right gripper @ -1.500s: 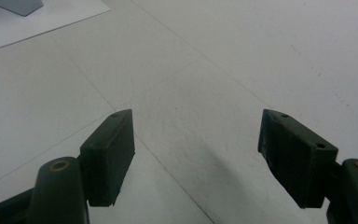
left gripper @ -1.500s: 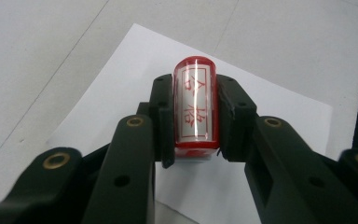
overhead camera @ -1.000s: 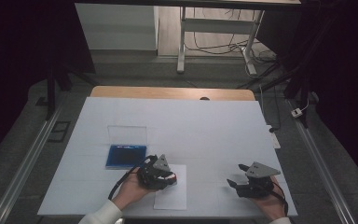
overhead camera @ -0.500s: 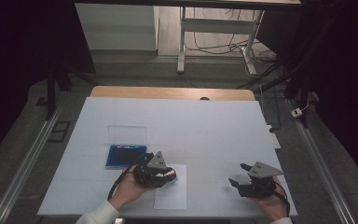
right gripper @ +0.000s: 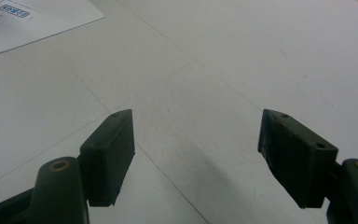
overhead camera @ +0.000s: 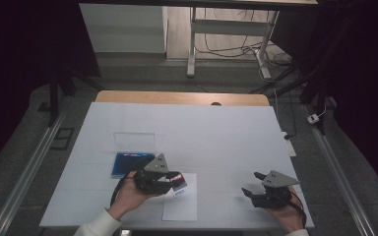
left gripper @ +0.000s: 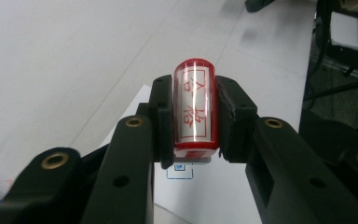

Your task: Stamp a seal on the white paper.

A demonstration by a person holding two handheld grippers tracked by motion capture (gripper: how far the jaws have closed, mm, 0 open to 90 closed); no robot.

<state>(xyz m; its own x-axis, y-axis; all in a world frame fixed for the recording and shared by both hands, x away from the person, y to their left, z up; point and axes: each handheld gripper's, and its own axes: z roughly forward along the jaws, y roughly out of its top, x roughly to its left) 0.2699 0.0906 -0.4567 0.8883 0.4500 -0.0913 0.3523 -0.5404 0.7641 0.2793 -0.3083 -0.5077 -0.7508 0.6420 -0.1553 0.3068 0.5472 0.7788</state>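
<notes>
With the left tool [left gripper: 193, 126] clamping a red stamp [left gripper: 194, 105] just above the paper [overhead camera: 180, 204] and the right tool [right gripper: 198, 156] wide open well right of it, a tilted press could smear the mark.

The high view looked down from above the table's [overhead camera: 226, 128] near edge, while both gripper views sat close, sharing the paper sheet [overhead camera: 181, 204] near bottom centre.

Red characters on stamp [left gripper: 193, 105] label, illegible; small blue-printed box on paper sheet [right gripper: 14, 10], unreadable
</notes>
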